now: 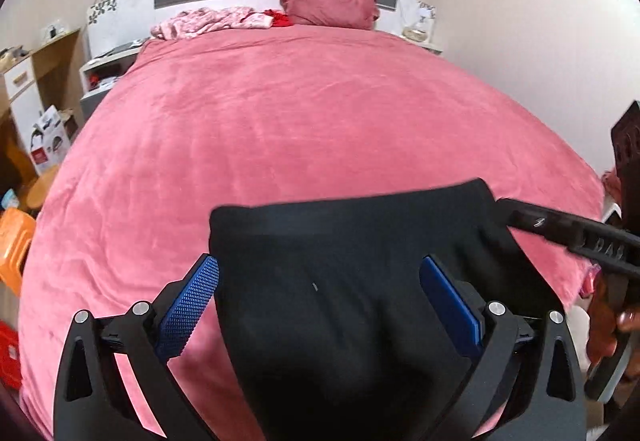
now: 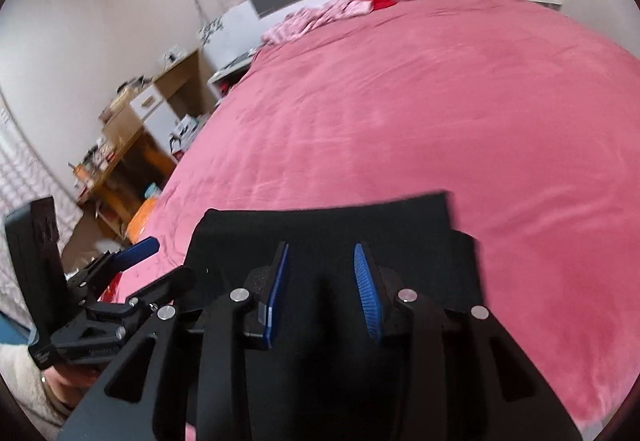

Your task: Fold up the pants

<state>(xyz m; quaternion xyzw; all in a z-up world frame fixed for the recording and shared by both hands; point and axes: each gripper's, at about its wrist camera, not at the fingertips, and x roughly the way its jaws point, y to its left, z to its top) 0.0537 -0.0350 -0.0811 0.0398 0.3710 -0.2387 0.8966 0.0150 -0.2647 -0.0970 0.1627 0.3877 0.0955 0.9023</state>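
Observation:
Black pants [image 1: 352,281] lie folded on the pink bed cover [image 1: 304,121] at its near edge; they also show in the right wrist view [image 2: 332,225]. My left gripper [image 1: 320,285] is open, its blue pads wide apart over the pants. My right gripper [image 2: 320,265] is open with a narrower gap, just above the pants. The right gripper reaches in at the pants' right edge in the left wrist view [image 1: 560,233]. The left gripper [image 2: 120,273] shows at the pants' left side in the right wrist view.
A pink pillow [image 1: 328,5] and crumpled pink clothes [image 1: 208,21] lie at the headboard. A wooden desk [image 2: 132,145] and white cabinet [image 1: 24,89] stand left of the bed. An orange stool [image 1: 12,241] is by the bed's left side.

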